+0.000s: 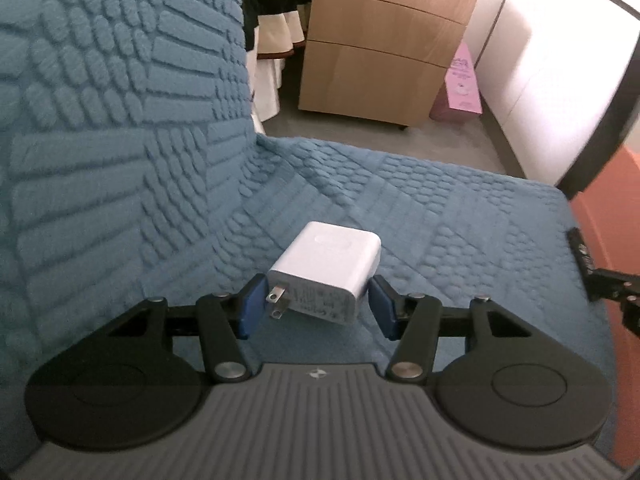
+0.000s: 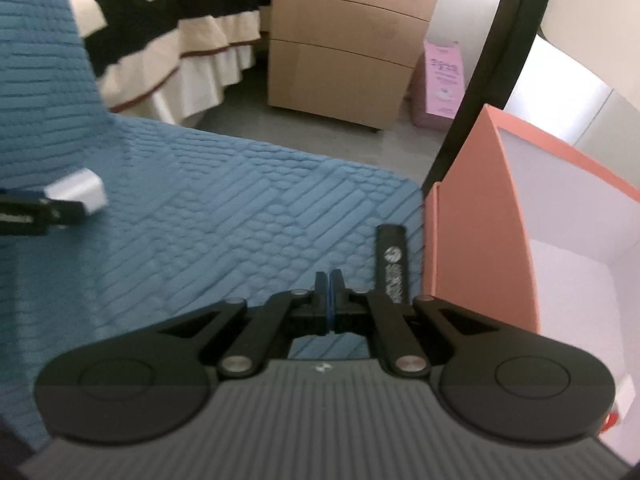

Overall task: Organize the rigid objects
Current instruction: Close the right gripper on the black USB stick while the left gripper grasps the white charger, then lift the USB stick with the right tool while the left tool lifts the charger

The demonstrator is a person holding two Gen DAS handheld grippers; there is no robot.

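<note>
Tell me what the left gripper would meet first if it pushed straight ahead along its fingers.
The white charger: it already sits between the open fingers of the left gripper, prongs toward the camera. Whether the pads touch it is unclear. Beyond it lies only blue quilted cover.

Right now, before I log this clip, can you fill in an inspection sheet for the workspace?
Surface: blue quilted cover over seat and backrest.
Job's things: white charger plug lying on the seat, prongs toward the camera; black remote beside the orange box, which is open.
Clutter: nothing seen.
Grippers: left gripper open, pads either side of the charger; right gripper shut, holding nothing.
Cables: nothing seen.
Surroundings: wooden drawer cabinet, pink carton, striped bedding.
</note>
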